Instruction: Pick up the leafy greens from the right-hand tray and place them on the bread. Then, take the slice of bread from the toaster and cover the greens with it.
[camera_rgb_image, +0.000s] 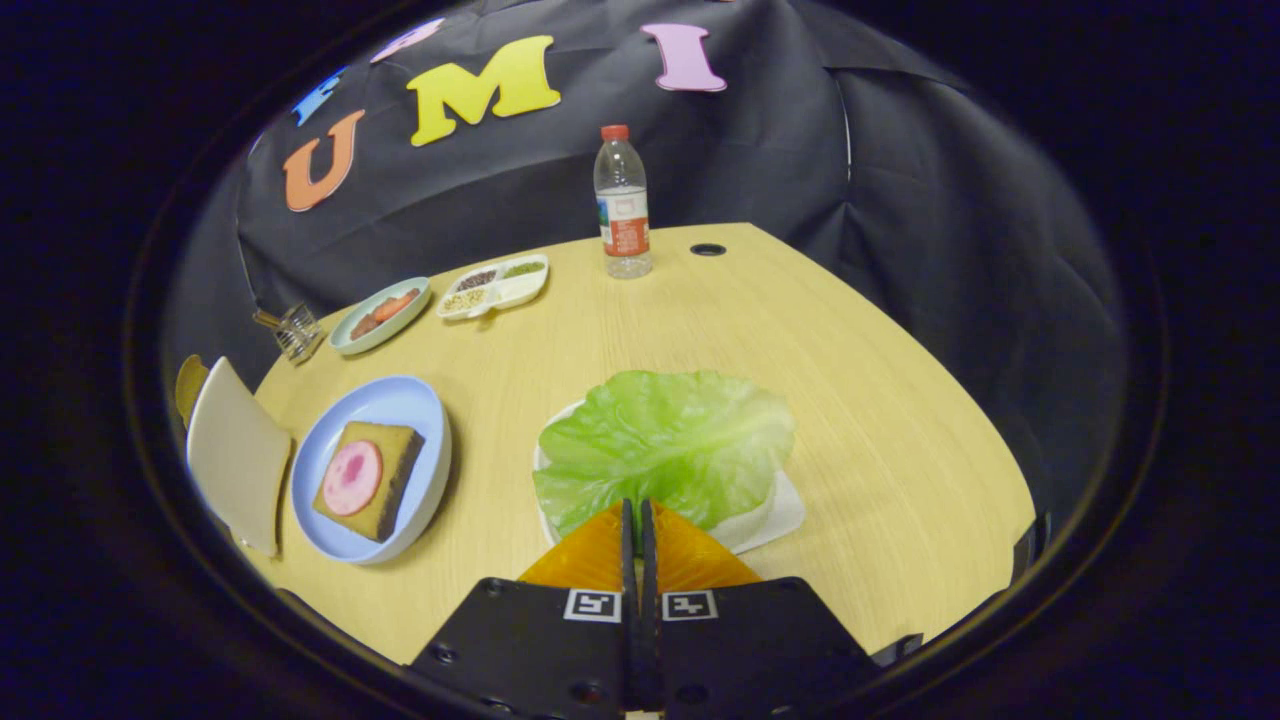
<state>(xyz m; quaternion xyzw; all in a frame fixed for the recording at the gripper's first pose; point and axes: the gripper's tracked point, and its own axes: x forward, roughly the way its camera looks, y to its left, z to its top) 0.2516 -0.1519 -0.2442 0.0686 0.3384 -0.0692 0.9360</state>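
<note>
A large green lettuce leaf (665, 445) lies flat on a white tray (780, 515) just ahead of my fingers. My gripper (637, 512) is shut, its fingertips (610, 545) covering the leaf's near edge; I see no leaf caught between them. To the left, a blue plate (420, 490) holds a brown slice of bread (370, 478) with a round pink slice of ham on it. Left of the plate stands a white toaster (238, 455), and a brown edge of bread (188, 385) shows at its far side.
The round wooden table (880, 420) carries a water bottle (622, 205) at the back, a divided white dish (495, 285) of seeds, a green plate (380, 315) with food, and a small glass holder (293, 330). Black cloth walls the booth.
</note>
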